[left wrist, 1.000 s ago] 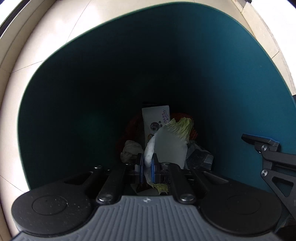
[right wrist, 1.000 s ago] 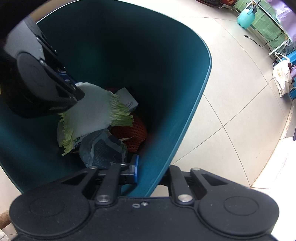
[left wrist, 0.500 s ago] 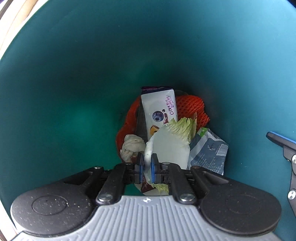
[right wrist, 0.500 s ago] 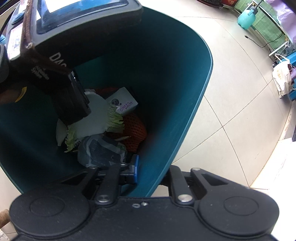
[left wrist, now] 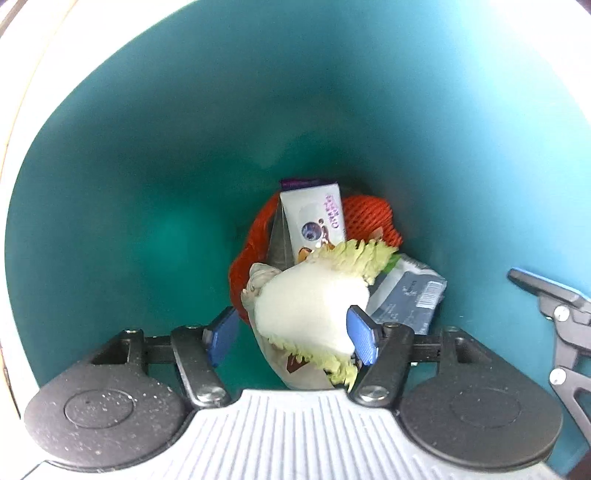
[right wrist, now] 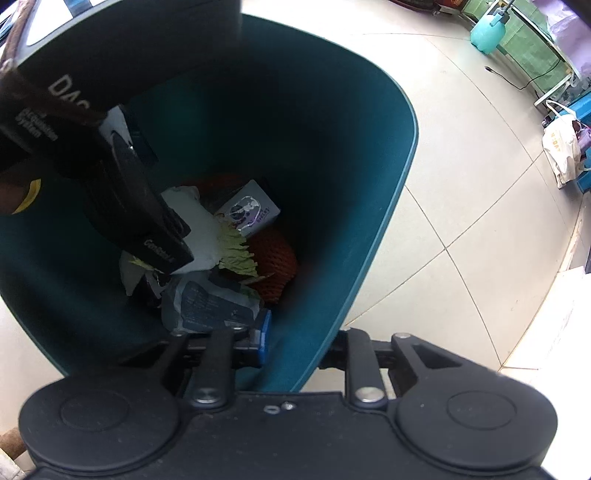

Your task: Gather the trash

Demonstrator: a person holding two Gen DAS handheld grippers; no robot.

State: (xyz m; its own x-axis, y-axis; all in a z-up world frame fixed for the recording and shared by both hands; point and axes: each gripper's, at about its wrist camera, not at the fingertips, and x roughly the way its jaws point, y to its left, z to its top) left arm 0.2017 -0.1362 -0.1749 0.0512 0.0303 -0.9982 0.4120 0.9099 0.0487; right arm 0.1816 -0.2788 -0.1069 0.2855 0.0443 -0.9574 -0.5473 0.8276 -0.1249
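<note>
Left gripper point(left wrist: 293, 338) points straight down into the teal bin point(left wrist: 147, 184); jaws opening, blue pads well apart. The cabbage leaf point(left wrist: 314, 306) sits between the pads: the right-hand pad overlaps its edge, the left-hand pad is clear of it, so no grip on it. Whether the leaf already rests on the pile below cannot be told. Bin contents, left wrist view: white carton with blueberry print point(left wrist: 314, 218) at 12 o'clock from the leaf, orange mesh net point(left wrist: 369, 218) behind it and curling round to 9 o'clock, grey printed wrapper point(left wrist: 406, 295) at 3 o'clock, a crumpled pale wad point(left wrist: 258, 280) at 10 o'clock. Right gripper point(right wrist: 301, 339) straddles the bin wall at the near rim, one blue pad point(right wrist: 264, 341) inside, the other finger outside; jaws opening, and whether the pads press on the wall cannot be told from this view. In the right wrist view the left gripper body hides part of the leaf at 10 o'clock. Outside the bin: pale tiled floor point(right wrist: 461, 184); a turquoise sprayer jug point(right wrist: 487, 33) and a white tote bag point(right wrist: 561, 147) stand at 1 to 2 o'clock, well apart from the bin.
</note>
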